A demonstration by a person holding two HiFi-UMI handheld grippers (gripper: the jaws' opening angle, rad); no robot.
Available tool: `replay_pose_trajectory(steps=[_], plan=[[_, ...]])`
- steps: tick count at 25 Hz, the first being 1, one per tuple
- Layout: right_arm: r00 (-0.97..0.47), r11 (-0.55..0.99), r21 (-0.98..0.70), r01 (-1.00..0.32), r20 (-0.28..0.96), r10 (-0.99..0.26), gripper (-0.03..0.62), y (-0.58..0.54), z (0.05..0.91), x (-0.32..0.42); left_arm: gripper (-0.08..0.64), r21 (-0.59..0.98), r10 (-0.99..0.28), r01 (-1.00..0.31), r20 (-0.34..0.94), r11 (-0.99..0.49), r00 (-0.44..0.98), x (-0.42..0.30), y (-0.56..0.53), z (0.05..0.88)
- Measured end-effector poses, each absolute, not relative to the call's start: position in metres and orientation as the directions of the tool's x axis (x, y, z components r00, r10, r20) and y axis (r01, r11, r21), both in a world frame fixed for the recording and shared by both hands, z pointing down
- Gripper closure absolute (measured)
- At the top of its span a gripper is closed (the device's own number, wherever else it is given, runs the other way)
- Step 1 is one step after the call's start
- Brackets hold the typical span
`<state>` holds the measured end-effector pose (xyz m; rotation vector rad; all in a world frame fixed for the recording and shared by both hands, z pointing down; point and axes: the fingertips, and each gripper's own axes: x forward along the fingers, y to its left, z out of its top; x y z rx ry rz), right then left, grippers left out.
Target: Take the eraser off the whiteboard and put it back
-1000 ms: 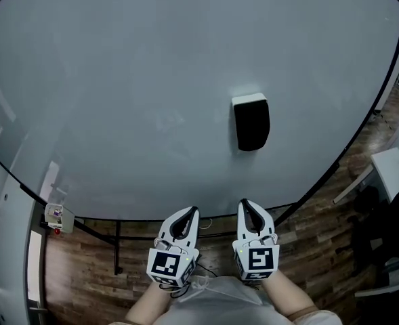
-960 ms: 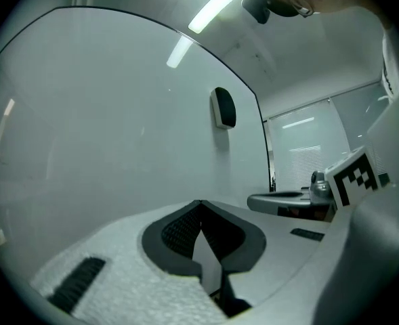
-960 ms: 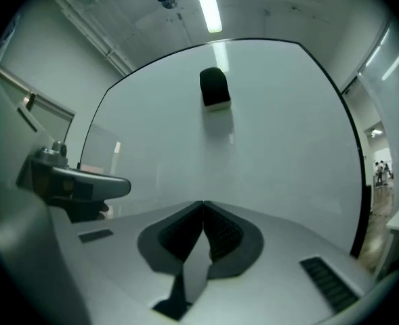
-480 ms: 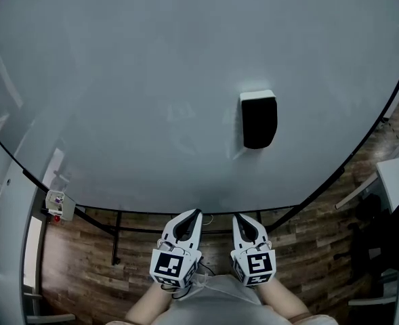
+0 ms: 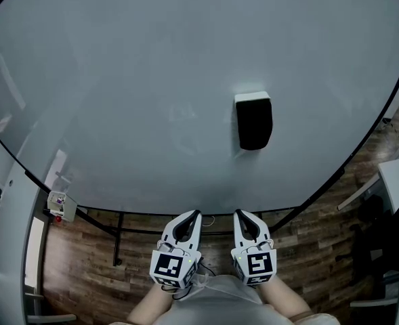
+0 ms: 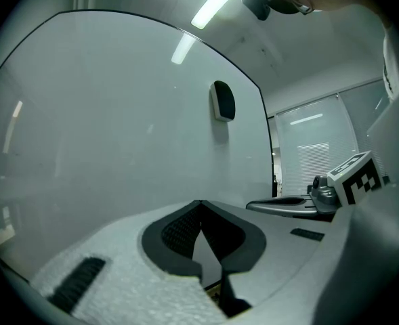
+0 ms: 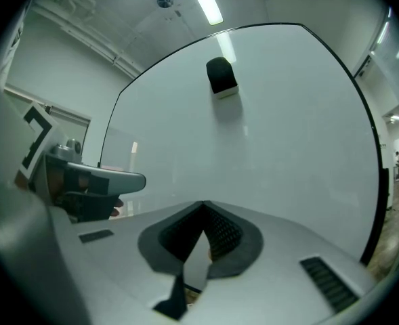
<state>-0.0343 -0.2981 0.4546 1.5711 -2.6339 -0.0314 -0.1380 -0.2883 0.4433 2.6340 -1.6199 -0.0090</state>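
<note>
Both tongs are closed with nothing in them. The left gripper (image 5: 193, 212) and the right gripper (image 5: 240, 212) sit side by side at the near edge of the head view, close together but not touching. Each one's marker cube (image 5: 171, 265) faces the camera, and both are held by the person's forearms (image 5: 152, 309). In each gripper's own view the dark ribbed pads meet at the tips. Only a narrow wedge of pale board shows behind them, and no object lies between the jaws. Both grippers point level toward the whiteboard (image 5: 131, 80), which fills most of the far scene with its thin black frame curving round it. The eraser (image 5: 253, 120) clings to the board's surface, well apart from both grippers. It is beyond the right gripper and a little to its right. It is a dark block with a pale strip along one edge, upright and alone on bare board. From the left gripper's view it sits high and to the right. From the right gripper's view it sits high and near the middle, under a ceiling light strip (image 7: 203, 0). Below the board, black stand legs (image 5: 118, 246) rise from a wooden floor (image 5: 84, 266). To the far right stand a white table (image 5: 397, 176) and dark chairs (image 5: 389, 232).
</note>
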Motion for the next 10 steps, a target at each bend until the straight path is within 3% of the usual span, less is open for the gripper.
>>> replay_pose_trajectory(steps=[10], plan=[[-0.474, 0.477, 0.058, -0.877, 0.053, -0.879, 0.566, -0.3033, 0.4536, -0.0355, 0.545, 0.045, -0.897, -0.896, 0.011, -0.441, 0.442, -0.1399, -0.2902, 0.4415]])
